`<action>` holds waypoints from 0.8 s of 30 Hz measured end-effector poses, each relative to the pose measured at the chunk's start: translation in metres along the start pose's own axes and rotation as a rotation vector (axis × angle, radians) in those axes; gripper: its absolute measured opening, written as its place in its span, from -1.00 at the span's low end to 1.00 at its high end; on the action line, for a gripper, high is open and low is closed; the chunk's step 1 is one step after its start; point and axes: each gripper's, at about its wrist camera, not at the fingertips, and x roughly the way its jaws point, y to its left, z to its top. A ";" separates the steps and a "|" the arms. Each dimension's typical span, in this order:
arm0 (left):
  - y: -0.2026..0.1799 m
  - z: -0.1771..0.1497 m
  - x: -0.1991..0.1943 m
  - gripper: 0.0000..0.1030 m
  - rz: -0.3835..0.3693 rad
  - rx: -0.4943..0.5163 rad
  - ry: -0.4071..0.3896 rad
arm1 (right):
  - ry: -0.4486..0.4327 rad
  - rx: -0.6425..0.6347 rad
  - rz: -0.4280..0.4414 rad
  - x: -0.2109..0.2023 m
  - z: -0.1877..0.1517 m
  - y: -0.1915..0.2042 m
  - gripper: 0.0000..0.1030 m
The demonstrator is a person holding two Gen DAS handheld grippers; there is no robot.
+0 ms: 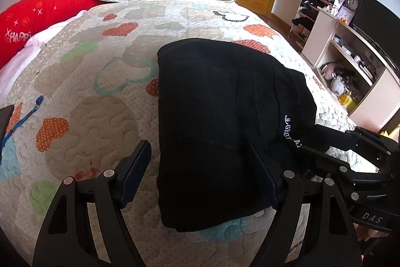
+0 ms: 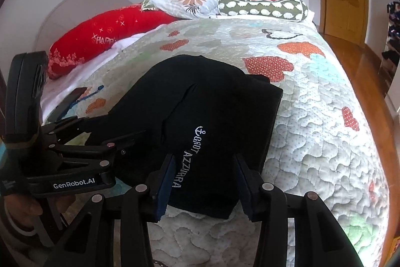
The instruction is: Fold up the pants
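Folded black pants point(image 2: 200, 121) on quilt point(image 2: 312, 142), between both tools' spread jaws

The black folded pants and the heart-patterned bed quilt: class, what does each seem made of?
Black folded pants: likely soft matte knit or fleece; no sheen, white embroidered lettering. Heart-patterned bed quilt: apparently padded stitched cotton; puffy wavy seams, dotted print.

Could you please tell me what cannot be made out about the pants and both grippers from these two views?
- Pants: layers underneath hidden by the top fold, both views.
- Right gripper: whether its pads press the cloth is unclear, black on black.
- Left gripper: right finger merges with dark fabric, left wrist view.
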 end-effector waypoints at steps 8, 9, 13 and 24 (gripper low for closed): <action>-0.002 0.002 -0.003 0.54 0.014 0.012 -0.006 | -0.017 0.033 0.041 0.000 -0.002 -0.001 0.07; -0.002 0.002 -0.004 0.54 0.020 0.016 -0.011 | -0.014 0.025 0.032 -0.001 -0.002 0.001 0.07; -0.001 0.002 -0.005 0.54 0.026 0.013 -0.011 | -0.017 -0.024 0.017 -0.009 0.005 0.013 0.06; -0.002 0.002 -0.010 0.54 0.042 0.024 -0.034 | -0.076 0.010 -0.002 -0.024 0.014 0.011 0.06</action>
